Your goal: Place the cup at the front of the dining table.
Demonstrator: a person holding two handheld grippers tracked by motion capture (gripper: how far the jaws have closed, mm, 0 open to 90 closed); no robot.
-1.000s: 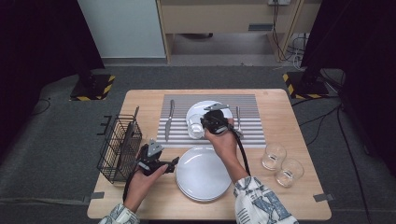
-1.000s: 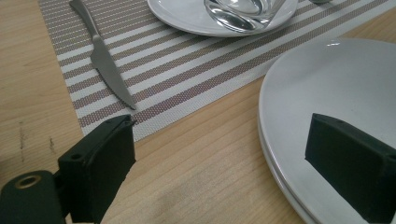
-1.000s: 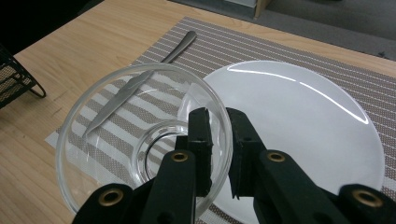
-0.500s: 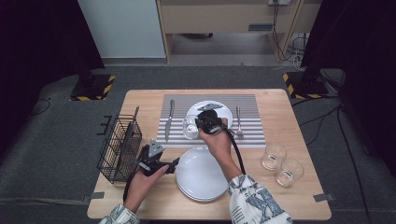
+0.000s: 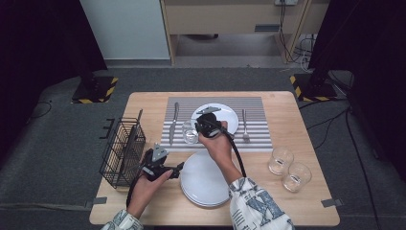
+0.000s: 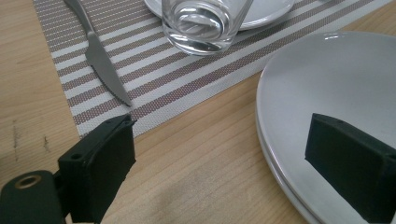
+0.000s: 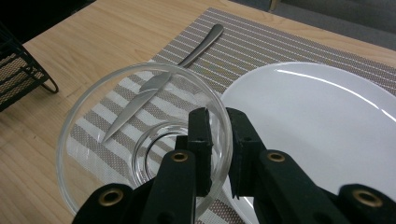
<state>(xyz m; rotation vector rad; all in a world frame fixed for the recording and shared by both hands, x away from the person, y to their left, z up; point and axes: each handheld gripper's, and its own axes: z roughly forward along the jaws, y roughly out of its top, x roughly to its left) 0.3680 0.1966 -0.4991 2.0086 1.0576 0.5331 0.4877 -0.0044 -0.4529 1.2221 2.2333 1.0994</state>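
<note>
Two hand-held grippers are at work over the counter. The right hand-held gripper is clenched on the rim of a glass, one jaw inside the wall and one outside. In the high view that glass sits on the striped mat, at the plate's 8 o'clock and just beside it, with the knife at its 10 o'clock. Whether its base rests on the mat or hangs just above it I cannot tell.

The left hand-held gripper is released, jaws wide apart and nothing between them, low over the counter at the 9 o'clock edge of the plate stack. A wire basket stands at its 9 o'clock; two more glasses wait at the stack's 3 o'clock, well apart.

The step in hand looks like placing the glass as part of laying the setting. Next, the glass needs to stand flat and clear of the plate's edge before the right jaws let go and lift straight up, so the rim is not dragged over.
</note>
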